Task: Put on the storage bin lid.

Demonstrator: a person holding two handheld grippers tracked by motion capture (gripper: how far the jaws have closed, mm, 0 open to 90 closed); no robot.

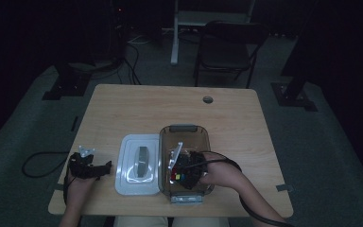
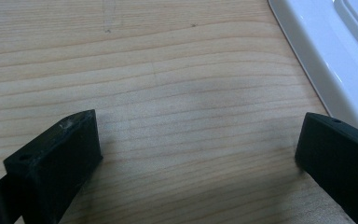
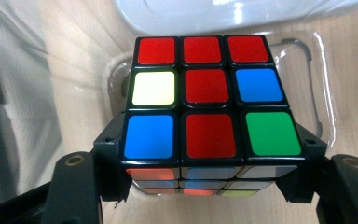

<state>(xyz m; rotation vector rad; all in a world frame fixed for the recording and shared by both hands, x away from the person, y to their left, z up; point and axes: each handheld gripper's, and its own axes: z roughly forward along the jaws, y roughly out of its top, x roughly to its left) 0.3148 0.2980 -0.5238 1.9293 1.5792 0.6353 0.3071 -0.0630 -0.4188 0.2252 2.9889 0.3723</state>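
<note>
Rubik's-type puzzle cube with black frame and coloured stickers [image 3: 212, 100] sits clamped between the jaws of the right claw [image 3: 209, 186], one jaw pressed to each side of its lower layer. Top face reads mostly red, with blue, green and pale yellow squares. In the high view the right claw [image 1: 184, 171] is inside the clear smoky plastic storage box [image 1: 185, 132], so the cube [image 1: 178, 177] is at the near end of that box, either being set down or lifted out; which cannot be judged. No other contents are visible in the box.

White rectangular plastic lid with grey handle [image 1: 138, 163] lies flat on the wooden surface [image 1: 170, 101], just left of the box, leaving the box mouth free.

Left claw [image 1: 105, 168] rests low over the surface, jaws spread wide [image 2: 196, 154], holding nothing, beside the lid's edge [image 2: 326, 56]; judged to be parked clear.
</note>
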